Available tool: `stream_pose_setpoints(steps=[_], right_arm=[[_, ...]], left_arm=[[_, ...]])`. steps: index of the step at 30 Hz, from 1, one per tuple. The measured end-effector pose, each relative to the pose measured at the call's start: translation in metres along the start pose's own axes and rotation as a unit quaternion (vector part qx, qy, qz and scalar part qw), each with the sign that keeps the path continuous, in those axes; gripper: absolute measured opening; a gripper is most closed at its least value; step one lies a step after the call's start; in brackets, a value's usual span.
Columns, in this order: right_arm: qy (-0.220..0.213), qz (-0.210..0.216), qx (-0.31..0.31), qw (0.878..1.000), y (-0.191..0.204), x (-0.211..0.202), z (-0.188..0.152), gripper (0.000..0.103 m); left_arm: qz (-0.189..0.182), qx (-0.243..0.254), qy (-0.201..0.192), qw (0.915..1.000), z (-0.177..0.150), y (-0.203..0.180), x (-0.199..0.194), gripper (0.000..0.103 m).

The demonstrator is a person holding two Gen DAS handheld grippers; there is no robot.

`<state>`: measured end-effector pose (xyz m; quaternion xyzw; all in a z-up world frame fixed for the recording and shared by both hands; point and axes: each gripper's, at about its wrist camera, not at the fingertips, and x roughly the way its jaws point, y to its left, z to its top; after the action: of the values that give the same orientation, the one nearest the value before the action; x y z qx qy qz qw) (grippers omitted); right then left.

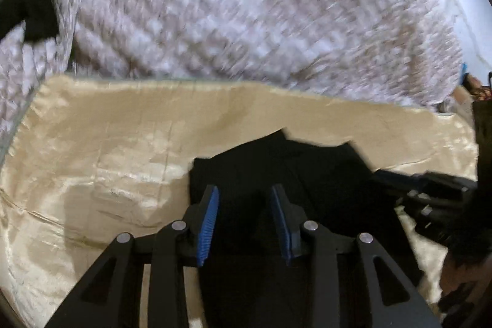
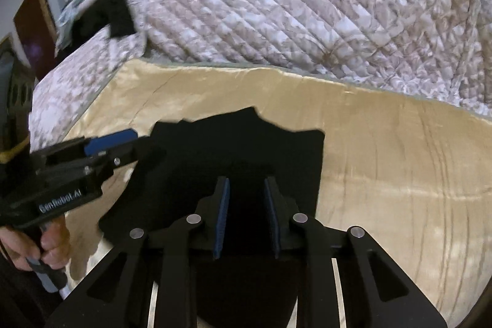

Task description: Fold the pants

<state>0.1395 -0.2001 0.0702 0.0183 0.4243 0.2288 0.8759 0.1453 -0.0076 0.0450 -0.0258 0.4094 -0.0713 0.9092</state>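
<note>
Both grippers [image 1: 244, 223] [image 2: 246, 217] sit part-open over the black pants [image 2: 233, 149], lower centre – whether either pinches cloth I cannot tell – a loose hold could spill the fold onto the sheet [image 2: 384, 159]

Two black plastic two-finger grippers are showing ribbed blue pads [image 1: 209, 223] and silver round pivot screws [image 2: 300, 217]; the left gripper [image 2: 123, 140] is bearing white "GenRobot.AI" lettering [image 2: 60, 200].

Both fisheye views bend strongly at the edges, with black vignette corners. The left view is smeared by motion blur, worst on the quilt [image 1: 246, 5]; the right view is sharper. The satin sheet [image 2: 384, 159] shows soft glare. The pants [image 2: 230, 149] read as detailless black.
</note>
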Motion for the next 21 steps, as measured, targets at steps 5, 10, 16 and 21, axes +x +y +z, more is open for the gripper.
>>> stream_pose_setpoints(steps=[5, 10, 16, 21], right_arm=[[0.040, -0.009, 0.035, 0.999, -0.032, 0.041, 0.006, 0.023], [0.032, -0.022, 0.060, 0.997, -0.043, 0.035, 0.009, 0.021], [0.016, -0.023, 0.047, 0.998, -0.029, 0.003, -0.004, 0.023], [0.006, -0.016, 0.038, 0.999, -0.011, -0.024, -0.024, 0.024]], left_arm=[[0.011, 0.007, 0.011, 0.9999, -0.004, 0.003, 0.016, 0.041], [0.024, 0.001, 0.010, 0.9997, -0.004, 0.004, 0.005, 0.042], [0.035, 0.013, -0.004, 0.9993, -0.018, -0.006, -0.026, 0.042], [0.032, 0.012, -0.011, 0.9994, -0.040, -0.013, -0.053, 0.042]])
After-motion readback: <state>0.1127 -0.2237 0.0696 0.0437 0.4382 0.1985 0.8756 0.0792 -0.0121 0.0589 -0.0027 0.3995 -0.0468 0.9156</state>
